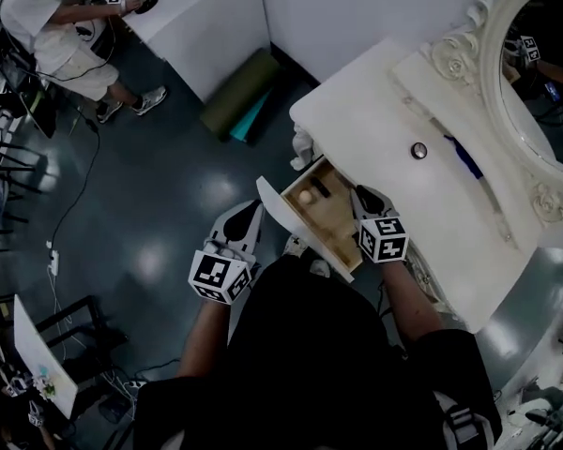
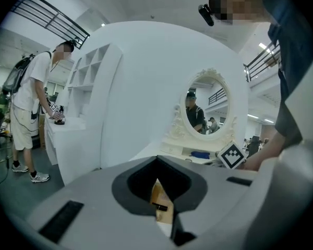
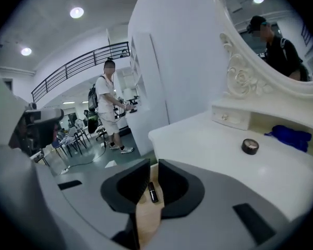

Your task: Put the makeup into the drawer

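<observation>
The white vanity's drawer (image 1: pixel 341 243) stands pulled open, its wooden floor showing. In it lie a black makeup tube (image 1: pixel 319 191) and a round cream piece (image 1: pixel 306 197). My right gripper (image 1: pixel 367 196) hovers over the drawer's right side; its jaws (image 3: pixel 153 178) stand a narrow gap apart with nothing between them, and the black tube (image 3: pixel 153 191) shows through the gap far below. My left gripper (image 1: pixel 250 212) is just left of the white drawer front, shut and empty (image 2: pixel 164 212). A round dark compact (image 1: pixel 418 150) and a blue item (image 1: pixel 466 160) rest on the vanity top.
An ornate oval mirror (image 1: pixel 544 73) backs the vanity. A small knobbed drawer (image 3: pixel 230 117) sits under it. A rolled green mat (image 1: pixel 239 92) leans by the wall. A person (image 1: pixel 56 26) works at another white table. Cables and a power strip (image 1: pixel 53 262) lie on the floor.
</observation>
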Demonstrator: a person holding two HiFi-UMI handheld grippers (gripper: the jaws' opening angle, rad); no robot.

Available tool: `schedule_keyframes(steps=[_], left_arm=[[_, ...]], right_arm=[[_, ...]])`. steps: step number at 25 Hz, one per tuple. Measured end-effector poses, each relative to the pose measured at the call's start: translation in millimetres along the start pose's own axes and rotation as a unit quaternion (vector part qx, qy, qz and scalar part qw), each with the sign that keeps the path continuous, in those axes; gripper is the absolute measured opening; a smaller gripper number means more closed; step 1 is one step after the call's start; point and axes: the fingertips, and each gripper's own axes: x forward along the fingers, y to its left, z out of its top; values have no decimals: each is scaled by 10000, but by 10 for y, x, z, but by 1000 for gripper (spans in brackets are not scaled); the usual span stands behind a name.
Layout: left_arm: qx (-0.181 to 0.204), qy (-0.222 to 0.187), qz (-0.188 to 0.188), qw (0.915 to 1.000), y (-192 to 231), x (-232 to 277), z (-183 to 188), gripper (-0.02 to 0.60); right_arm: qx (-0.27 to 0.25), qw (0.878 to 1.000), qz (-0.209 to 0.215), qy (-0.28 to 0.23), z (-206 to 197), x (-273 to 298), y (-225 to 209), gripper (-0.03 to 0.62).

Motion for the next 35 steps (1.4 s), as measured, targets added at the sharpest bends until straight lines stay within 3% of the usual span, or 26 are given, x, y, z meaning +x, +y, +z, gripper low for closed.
schedule_keyframes(steps=[10, 17, 25, 35], left_arm=[[142, -173, -988, 9949, -427, 334, 208, 20], [117, -266, -1554, 9874, -677, 459, 253, 20], [4, -452, -1770, 9832, -790, 519, 299, 20], [-61, -398, -1542, 9872, -625, 537, 265, 20]], right_arm=[[530, 9916, -931, -723, 213, -795, -459, 61], [720, 9836, -1274, -1054, 217, -1197, -550, 58], [773, 9791, -1549, -1063, 125, -1378, -712, 58], [535, 9813, -1649, -840, 165, -1239, -872, 58]])
